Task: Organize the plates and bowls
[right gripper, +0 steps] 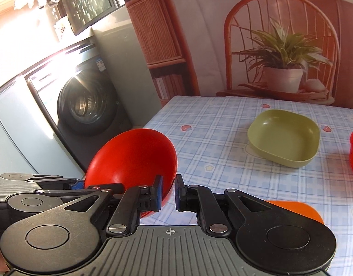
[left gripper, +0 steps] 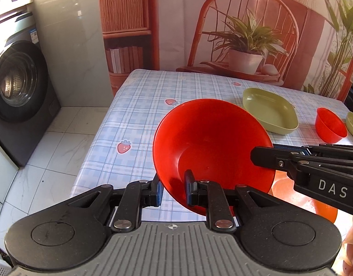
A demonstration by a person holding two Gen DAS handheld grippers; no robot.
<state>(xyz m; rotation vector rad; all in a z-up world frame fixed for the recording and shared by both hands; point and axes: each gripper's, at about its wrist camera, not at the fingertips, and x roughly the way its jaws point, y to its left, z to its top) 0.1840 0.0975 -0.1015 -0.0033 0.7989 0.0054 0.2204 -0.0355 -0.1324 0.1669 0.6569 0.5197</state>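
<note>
L wrist: left gripper (left gripper: 174, 189) pinching red bowl (left gripper: 210, 142), right (right gripper: 169, 194) maybe too

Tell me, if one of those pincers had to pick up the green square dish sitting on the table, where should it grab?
Probably by the rim. The green square dish sits upright and open on the tablecloth, with low, thin walls. Coming down from above at the near wall, one finger inside and one outside, looks easiest; nothing stands against that side.

Red bowl (left gripper: 213, 147), olive-green dish (left gripper: 269, 110) — tablecloth (left gripper: 142, 119) pale blue plaid with strawberries.
</note>
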